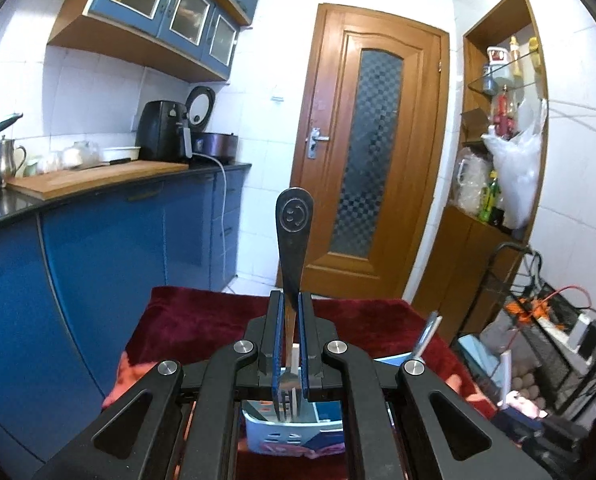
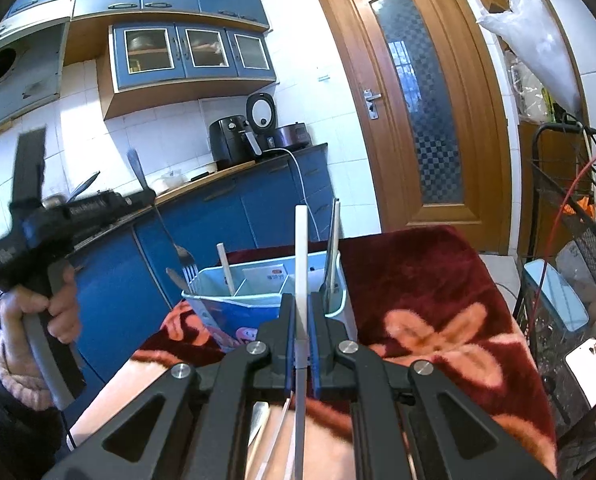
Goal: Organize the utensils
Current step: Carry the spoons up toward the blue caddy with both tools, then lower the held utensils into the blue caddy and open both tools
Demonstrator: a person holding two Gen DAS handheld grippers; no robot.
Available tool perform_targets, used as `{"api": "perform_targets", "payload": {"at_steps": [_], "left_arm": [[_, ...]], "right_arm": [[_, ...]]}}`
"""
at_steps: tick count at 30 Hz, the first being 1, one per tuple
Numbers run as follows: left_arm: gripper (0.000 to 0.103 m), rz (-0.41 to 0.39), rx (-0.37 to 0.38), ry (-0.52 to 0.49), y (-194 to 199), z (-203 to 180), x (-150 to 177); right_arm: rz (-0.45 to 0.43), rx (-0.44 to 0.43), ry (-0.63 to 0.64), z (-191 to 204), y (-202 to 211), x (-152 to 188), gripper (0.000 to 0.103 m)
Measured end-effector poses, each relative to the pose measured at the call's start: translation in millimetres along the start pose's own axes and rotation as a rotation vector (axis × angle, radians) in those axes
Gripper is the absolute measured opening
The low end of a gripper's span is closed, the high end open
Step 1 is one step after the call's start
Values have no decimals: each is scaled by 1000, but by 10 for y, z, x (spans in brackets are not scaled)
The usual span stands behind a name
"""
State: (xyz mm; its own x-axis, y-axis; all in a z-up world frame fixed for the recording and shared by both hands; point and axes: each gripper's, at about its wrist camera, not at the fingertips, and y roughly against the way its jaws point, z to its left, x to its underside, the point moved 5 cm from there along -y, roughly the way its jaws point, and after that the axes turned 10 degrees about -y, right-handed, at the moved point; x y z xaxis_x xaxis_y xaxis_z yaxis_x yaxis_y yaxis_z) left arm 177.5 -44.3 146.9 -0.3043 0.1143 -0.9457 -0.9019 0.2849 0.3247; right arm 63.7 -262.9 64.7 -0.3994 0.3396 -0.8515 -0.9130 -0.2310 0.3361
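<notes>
Left tongs clamping one metal fork upright, smiley face stamped on its handle end, tines hanging over the light-blue utensil caddy. Right tongs pinching one white utensil upright just before that caddy. Caddy sitting on the red flowered blanket covering the worktop; label writing unreadable.

We find no legible wording in either view. The fork handle bears an embossed smiley-face mark at its tip. A white card inside the pale blue utensil caddy carries a small red label and dark print, both too small to read.
</notes>
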Motion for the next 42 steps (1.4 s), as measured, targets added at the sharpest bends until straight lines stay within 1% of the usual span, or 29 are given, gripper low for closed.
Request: {"api": "perform_targets", "payload": {"at_steps": [2, 5, 11, 15, 17, 21, 25, 30, 33, 38, 42], "left_arm": [[7, 11, -7, 2, -86, 5, 61], [7, 20, 2, 22, -200, 35, 104], [7, 11, 2, 33, -293, 67, 149], [7, 25, 23, 43, -341, 77, 220], [7, 33, 31, 45, -376, 70, 279], [7, 46, 46, 41, -445, 51, 374], [7, 47, 66, 48, -474, 30, 466], [7, 53, 83, 44, -538, -14, 565], [7, 65, 95, 45, -584, -33, 606], [7, 73, 96, 44, -622, -33, 635], [7, 79, 103, 39, -626, -56, 649]], "right_arm": [[-13, 0, 7, 0, -26, -63, 8], [-38, -5, 14, 17, -62, -171, 8], [-106, -20, 38, 129, -207, -413, 8], [-167, -15, 81, 239, -365, -525, 8], [-182, -21, 96, 282, -456, -566, 8], [-208, -41, 76, 286, -658, -661, 8], [-238, -20, 65, 236, -871, -722, 8], [-246, 3, 66, 170, -1092, -666, 8], [-234, 3, 75, 154, -1181, -604, 8], [-211, -2, 114, 174, -1209, -482, 8], [-173, 2, 129, 163, -1205, -373, 8]]}}
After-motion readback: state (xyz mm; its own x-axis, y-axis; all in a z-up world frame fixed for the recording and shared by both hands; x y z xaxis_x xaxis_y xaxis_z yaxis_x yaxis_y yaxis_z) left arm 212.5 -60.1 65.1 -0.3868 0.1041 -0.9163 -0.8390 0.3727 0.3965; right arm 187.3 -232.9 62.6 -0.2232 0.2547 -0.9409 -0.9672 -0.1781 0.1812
